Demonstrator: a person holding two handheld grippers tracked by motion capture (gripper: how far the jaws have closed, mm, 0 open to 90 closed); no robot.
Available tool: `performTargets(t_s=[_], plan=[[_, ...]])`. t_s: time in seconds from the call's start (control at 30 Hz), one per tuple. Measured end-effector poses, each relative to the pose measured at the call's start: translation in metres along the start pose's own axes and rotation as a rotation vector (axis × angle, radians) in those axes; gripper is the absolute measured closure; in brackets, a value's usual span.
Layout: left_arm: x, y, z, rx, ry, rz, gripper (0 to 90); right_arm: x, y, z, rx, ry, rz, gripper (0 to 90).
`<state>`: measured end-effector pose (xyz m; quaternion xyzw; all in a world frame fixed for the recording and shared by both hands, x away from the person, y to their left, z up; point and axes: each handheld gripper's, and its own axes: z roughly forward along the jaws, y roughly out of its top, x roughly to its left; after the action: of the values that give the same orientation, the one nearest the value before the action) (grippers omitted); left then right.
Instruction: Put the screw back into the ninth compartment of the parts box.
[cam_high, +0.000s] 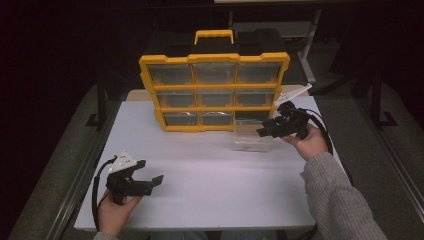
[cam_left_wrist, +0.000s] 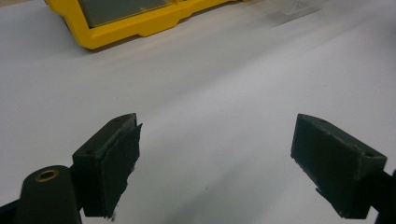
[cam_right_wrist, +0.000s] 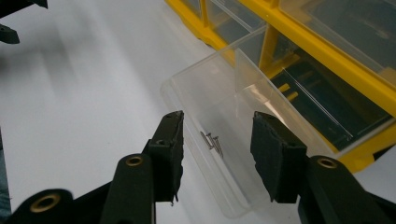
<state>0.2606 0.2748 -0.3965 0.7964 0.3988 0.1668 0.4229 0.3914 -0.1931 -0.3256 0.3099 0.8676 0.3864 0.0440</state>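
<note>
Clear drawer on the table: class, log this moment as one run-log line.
clear drawer: out of yellow organizer, on table, small screws inside | right gripper: open above it | left gripper: open, idle

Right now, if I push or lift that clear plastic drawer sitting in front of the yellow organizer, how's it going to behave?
The clear drawer looks thin-walled and nearly empty, so probably light and quick to slide on the smooth white table. Its glossy walls may slip between pads. The few small nails inside lie loose and would likely rattle or shift if it tips.

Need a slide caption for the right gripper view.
Open right gripper above clear bin holding small nails, beside yellow organizer.
</note>
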Motion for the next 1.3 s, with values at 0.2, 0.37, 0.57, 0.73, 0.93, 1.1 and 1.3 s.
performTargets(t_s=[0.2,0.37,0.57,0.73,0.93,1.1,1.3], plan=[[0.0,0.0,0.0,0.001,0.001,0.0,15.1,0.001,-0.012,-0.007,-0.02,-0.009,0.012,47.9],[0.0,0.0,0.001,0.007,0.001,0.009,15.1,0.003,-0.024,-0.013,-0.033,-0.018,0.021,45.2],[0.0,0.0,0.001,0.005,0.001,0.005,15.1,0.004,-0.036,-0.02,-0.043,-0.031,0.041,40.8],[0.0,0.0,0.002,0.011,-0.002,0.009,15.1,0.005,-0.044,-0.021,-0.048,-0.036,0.046,38.3],[0.001,0.0,0.002,0.02,0.0,0.02,15.1,0.008,-0.057,-0.021,-0.045,-0.053,0.059,34.0],[-0.001,0.0,0.003,0.006,0.0,0.006,15.1,0.006,-0.075,-0.019,-0.05,-0.071,0.086,28.9],[-0.001,0.0,0.002,0.019,-0.003,0.009,15.1,0.006,-0.09,-0.017,-0.056,-0.084,0.106,26.5]])
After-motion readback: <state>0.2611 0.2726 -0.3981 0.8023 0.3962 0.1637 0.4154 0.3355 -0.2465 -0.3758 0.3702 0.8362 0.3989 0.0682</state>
